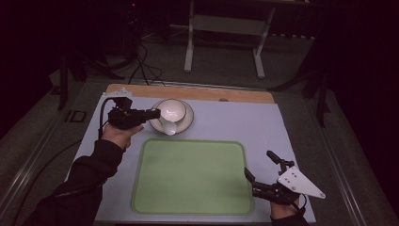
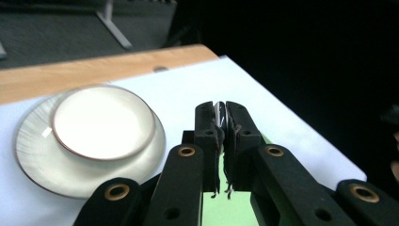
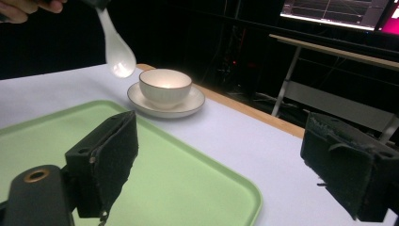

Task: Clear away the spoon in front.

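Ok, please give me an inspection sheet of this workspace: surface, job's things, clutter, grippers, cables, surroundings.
Surface: pale table with a wooden strip along its far edge; green tray lies on it, nothing on the tray.
Job's things: white spoon held in the air beside the bowl; bowl stands on a saucer.
Clutter: nothing seen.
Grippers: left gripper shut on the spoon's handle; right gripper open, holding nothing, near the tray's right corner.
Cables: a black cable trails from the left gripper; more cables on the floor.
Surroundings: dark room, white frame legs behind the table.

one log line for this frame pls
left claw: shut on spoon, lifted beside bowl | right claw: open, empty, by tray | bowl on saucer
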Available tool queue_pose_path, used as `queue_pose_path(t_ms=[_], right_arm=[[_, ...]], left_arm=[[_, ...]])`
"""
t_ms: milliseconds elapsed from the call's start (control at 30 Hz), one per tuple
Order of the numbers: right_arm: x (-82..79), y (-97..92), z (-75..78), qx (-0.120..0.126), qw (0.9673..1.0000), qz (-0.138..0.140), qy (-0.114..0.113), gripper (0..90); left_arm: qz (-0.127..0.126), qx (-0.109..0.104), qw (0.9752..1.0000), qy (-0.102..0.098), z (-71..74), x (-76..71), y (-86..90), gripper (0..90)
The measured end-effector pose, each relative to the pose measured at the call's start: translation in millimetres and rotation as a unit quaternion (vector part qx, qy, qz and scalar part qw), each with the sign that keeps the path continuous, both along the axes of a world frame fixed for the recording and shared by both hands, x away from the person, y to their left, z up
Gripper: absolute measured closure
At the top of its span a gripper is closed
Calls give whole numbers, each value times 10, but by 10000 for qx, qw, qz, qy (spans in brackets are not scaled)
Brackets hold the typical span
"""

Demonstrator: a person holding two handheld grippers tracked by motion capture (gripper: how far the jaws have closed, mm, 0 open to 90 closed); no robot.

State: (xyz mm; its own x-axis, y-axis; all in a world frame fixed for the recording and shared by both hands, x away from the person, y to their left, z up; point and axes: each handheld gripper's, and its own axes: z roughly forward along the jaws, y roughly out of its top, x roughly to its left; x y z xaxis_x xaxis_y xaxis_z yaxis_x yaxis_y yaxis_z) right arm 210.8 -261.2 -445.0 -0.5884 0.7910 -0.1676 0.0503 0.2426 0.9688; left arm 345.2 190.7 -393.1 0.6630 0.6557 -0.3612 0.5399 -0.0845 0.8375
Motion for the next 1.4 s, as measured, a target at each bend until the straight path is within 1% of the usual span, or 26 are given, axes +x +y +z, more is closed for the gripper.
queue_pose_path(t_ms=[33,100,200,267,367,467,500,533,633,667,700,733,833,933,967,1000,1067,1100,1133,1200,1233,1267,1300,1333,1367,1400], right_arm=[[-2,1,0,-2,10000,3,-5,116],[-1,2,0,-6,10000,8,-6,116],[5,6,-3,-11,10000,13,4,116],[9,11,-7,-5,10000,20,20,116],[7,16,-9,-15,10000,26,25,116],[6,17,-9,-18,10000,35,26,116],[5,16,-9,-18,10000,34,34,116],[5,16,-10,-15,10000,34,31,116],[10,14,-14,-17,10000,35,44,116],[13,15,-16,-18,10000,45,50,116],[15,16,-18,-22,10000,46,54,116],[16,20,-19,-18,10000,48,61,116],[16,24,-19,-39,10000,53,56,116],[17,20,-19,-24,10000,50,56,116],[17,20,-19,-24,10000,50,56,116],[17,18,-19,-20,10000,49,60,116],[19,18,-20,-17,10000,54,63,116],[20,21,-21,-20,10000,56,72,116],[22,24,-23,-41,9999,68,85,117],[22,32,-27,-51,9999,75,100,117],[23,34,-27,-50,9999,77,106,117],[23,36,-27,-49,9999,75,107,117],[22,36,-26,-48,9999,73,103,117],[22,34,-25,-46,9999,74,93,117],[22,31,-25,-53,9999,67,77,117],[23,30,-26,-51,9999,67,79,117]], left_arm=[[-104,55,9999,48,-1,-17,-12,843],[-218,162,9996,78,-3,-59,-39,843],[-454,282,9984,171,2,-110,-87,843],[-593,372,9974,187,11,-147,-130,843],[-864,494,9947,259,7,-185,-190,843],[-1141,682,9906,334,-25,-218,-241,843],[-1249,740,9887,374,-40,-226,-253,843],[-1299,801,9875,386,-56,-238,-266,842],[-1579,907,9819,529,-104,-262,-296,843],[-1718,960,9787,583,-119,-266,-310,843],[-1800,1018,9764,623,-133,-274,-325,843],[-1910,1050,9734,701,-149,-277,-343,842],[-2124,1218,9663,798,-186,-292,-391,842],[-2297,1370,9595,882,-222,-308,-434,842],[-2297,1370,9595,882,-222,-308,-434,842],[-2397,1431,9553,973,-248,-318,-457,842],[-2504,1469,9513,1033,-274,-328,-476,841],[-2578,1505,9483,1078,-292,-331,-491,842],[-2625,1535,9465,1077,-308,-342,-508,842],[-2722,1559,9424,1165,-344,-349,-541,842],[-2749,1576,9410,1192,-361,-351,-555,841],[-2831,1577,9377,1252,-382,-350,-570,841],[-2872,1602,9359,1261,-401,-357,-587,841],[-2944,1651,9321,1310,-426,-359,-606,842],[-3013,1658,9295,1329,-443,-362,-617,841],[-3030,1656,9286,1356,-472,-363,-632,841]])
